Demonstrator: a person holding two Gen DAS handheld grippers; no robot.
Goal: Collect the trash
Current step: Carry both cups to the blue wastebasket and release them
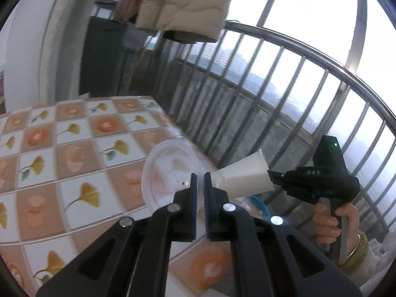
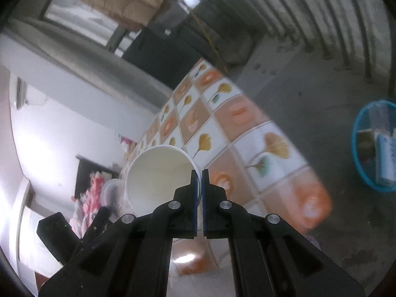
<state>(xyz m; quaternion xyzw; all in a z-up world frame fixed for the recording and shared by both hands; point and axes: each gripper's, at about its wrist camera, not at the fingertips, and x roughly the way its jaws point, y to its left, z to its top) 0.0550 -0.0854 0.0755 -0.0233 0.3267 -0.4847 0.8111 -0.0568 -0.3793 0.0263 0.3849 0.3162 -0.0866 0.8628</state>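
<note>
My left gripper [image 1: 200, 180] is shut on the rim of a clear plastic bowl [image 1: 168, 170], held over the table's right edge. To its right, my right gripper [image 1: 271, 173] is shut on a white paper cup [image 1: 247, 177] that lies on its side in the air, with a person's hand [image 1: 329, 222] on the handle. In the right wrist view the right gripper [image 2: 199, 173] pinches the cup's [image 2: 156, 178] rim, mouth towards the camera and empty. The left gripper [image 2: 104, 212] and the clear bowl [image 2: 111, 193] show at lower left.
A table [image 1: 74, 148] with a tile-and-leaf patterned cloth fills the left. A blue basket [image 2: 371, 146] holding several items stands on the grey floor to the right of the table. A metal railing [image 1: 284, 81] runs behind it, and a beige jacket [image 1: 183, 2] hangs above.
</note>
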